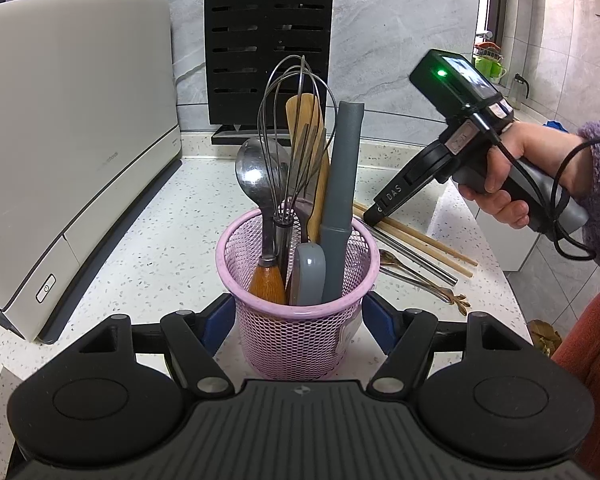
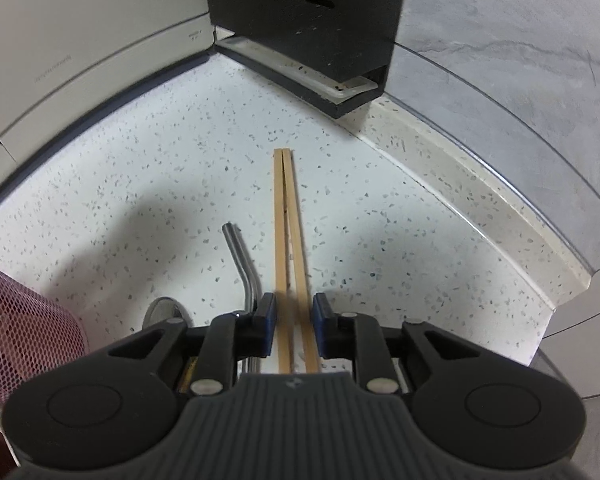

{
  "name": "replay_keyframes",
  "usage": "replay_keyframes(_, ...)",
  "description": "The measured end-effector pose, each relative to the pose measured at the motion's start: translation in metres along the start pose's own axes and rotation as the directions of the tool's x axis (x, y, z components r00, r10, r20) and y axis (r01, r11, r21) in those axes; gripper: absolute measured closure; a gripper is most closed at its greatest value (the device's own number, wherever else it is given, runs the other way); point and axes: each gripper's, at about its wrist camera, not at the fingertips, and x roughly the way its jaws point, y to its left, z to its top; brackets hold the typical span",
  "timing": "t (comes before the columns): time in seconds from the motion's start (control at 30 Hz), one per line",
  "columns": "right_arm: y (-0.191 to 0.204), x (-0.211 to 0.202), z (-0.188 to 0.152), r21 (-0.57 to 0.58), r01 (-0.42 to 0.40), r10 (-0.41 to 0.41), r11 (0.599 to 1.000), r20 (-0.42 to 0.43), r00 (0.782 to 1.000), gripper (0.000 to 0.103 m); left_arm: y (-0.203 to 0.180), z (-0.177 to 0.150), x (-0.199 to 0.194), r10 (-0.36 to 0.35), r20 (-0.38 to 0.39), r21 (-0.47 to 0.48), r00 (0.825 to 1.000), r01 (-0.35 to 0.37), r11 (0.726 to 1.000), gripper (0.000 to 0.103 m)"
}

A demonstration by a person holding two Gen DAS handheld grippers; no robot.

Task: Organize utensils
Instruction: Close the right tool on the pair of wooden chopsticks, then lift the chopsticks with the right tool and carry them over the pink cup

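A pink mesh holder (image 1: 296, 332) stands on the speckled counter, with a whisk (image 1: 296, 120), a metal spoon (image 1: 256, 176), wooden utensils and grey handles in it. My left gripper (image 1: 300, 320) is shut on the holder, its blue pads (image 1: 220, 320) against both sides. Two wooden chopsticks (image 2: 288, 240) lie on the counter to the holder's right. My right gripper (image 2: 294, 312) points down over them, open, with both chopsticks between its pads and small gaps on each side. In the left wrist view the right gripper (image 1: 376, 214) sits on the chopsticks (image 1: 420, 240), held by a hand (image 1: 500, 184).
A bent metal straw (image 2: 240, 260) and a gold-coloured small spoon (image 1: 420, 280) lie beside the chopsticks. A white appliance (image 1: 72, 140) stands at the left and a black slotted knife block (image 1: 268, 48) at the back wall. The counter's edge (image 1: 512, 288) runs along the right.
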Motion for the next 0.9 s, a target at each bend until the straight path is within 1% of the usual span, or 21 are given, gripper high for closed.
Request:
replay_keyframes(0.1,0.006,0.003,0.007,-0.015,0.029,-0.03,0.999,-0.043,0.999,0.085,0.0,0.0,0.0,0.0,0.0,0.0,1.0,0.0,1.0,0.022)
replay_keyframes(0.17,0.008,0.005,0.012,-0.016,0.032,-0.033,0.999,-0.072,0.997,0.086,0.0,0.0,0.0,0.0,0.0,0.0,1.0,0.0,1.0,0.022)
replay_keyframes(0.2,0.01,0.006,0.015,-0.02,0.036,-0.038,0.999,-0.085,0.996,0.087,0.0,0.0,0.0,0.0,0.0,0.0,1.0,0.0,1.0,0.022)
replay_keyframes(0.23,0.01,0.007,0.016,-0.022,0.035,-0.037,0.999,-0.096,0.995,0.093,0.0,0.0,0.0,0.0,0.0,0.0,1.0,0.0,1.0,0.022)
replay_keyframes(0.3,0.013,0.008,0.018,-0.022,0.035,-0.037,0.999,-0.105,0.994,0.094,0.0,0.0,0.0,0.0,0.0,0.0,1.0,0.0,1.0,0.022)
replay_keyframes(0.43,0.014,0.006,0.012,-0.027,0.042,-0.044,0.999,-0.066,0.997,0.095,0.0,0.001,0.001,0.0,0.0,-0.001,1.0,0.0,1.0,0.022)
replay_keyframes(0.57,0.013,0.001,0.004,-0.025,0.031,-0.031,0.999,-0.032,0.999,0.095,0.0,0.0,0.001,0.0,0.0,-0.001,1.0,0.0,1.0,0.022)
replay_keyframes(0.8,0.013,-0.024,-0.003,-0.008,0.015,-0.014,1.0,0.045,0.999,0.095,0.0,0.0,0.0,0.0,-0.001,-0.001,1.0,0.0,1.0,0.022)
replay_keyframes(0.9,0.014,-0.043,-0.009,0.0,0.001,-0.001,1.0,0.107,0.994,0.095,0.0,0.0,0.0,-0.001,-0.001,-0.002,1.0,0.001,1.0,0.022)
